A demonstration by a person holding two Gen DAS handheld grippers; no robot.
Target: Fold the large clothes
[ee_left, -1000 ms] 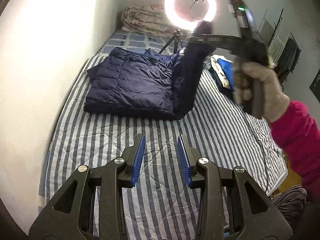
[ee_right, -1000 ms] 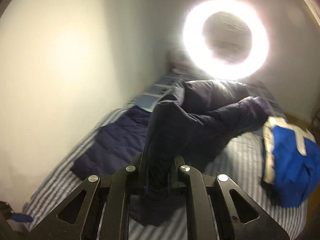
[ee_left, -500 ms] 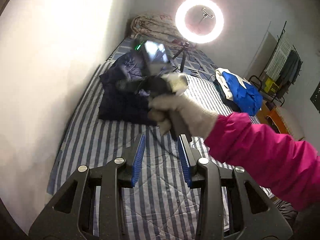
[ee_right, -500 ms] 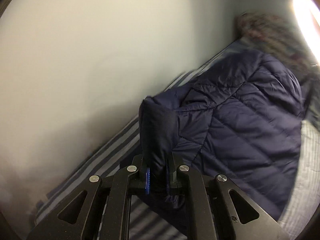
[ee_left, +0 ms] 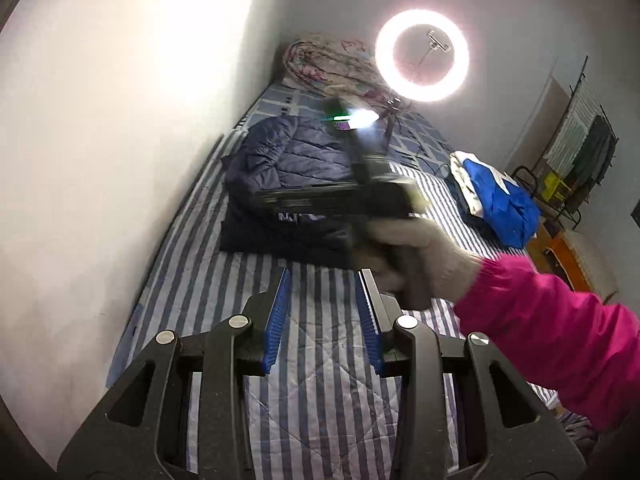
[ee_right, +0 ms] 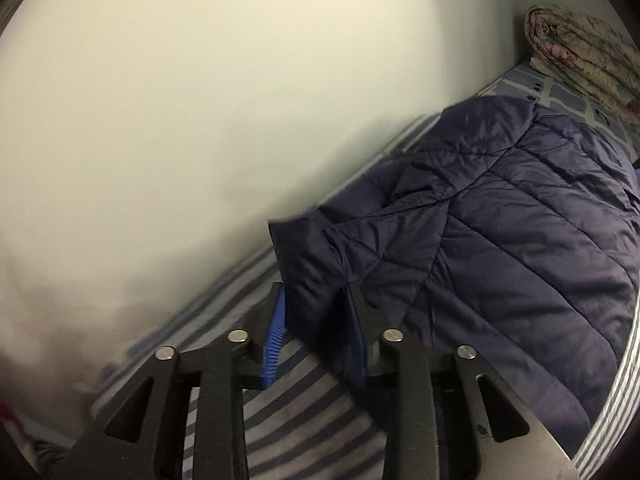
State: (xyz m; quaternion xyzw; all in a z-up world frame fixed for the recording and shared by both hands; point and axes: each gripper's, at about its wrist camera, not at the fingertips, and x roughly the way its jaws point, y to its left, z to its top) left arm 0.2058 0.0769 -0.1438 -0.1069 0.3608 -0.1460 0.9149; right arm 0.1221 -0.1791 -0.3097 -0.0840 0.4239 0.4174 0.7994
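My right claw (ee_right: 316, 334) stands wide with the folded-over edge of the navy jacket (ee_right: 520, 232) loose between its jaws, laid flat on the striped bed (ee_left: 320, 380) by the wall, while my left claw (ee_left: 324, 320) waits wide and empty, clear of the cloth.

- The left gripper (ee_left: 324, 322) is held level and low, its blue-padded jaws spread apart with nothing between them.
- The right gripper (ee_right: 316, 336) has its jaws parted.
- The gloved right hand (ee_left: 420, 256), in a pink sleeve, grips the handle just ahead of the left gripper.
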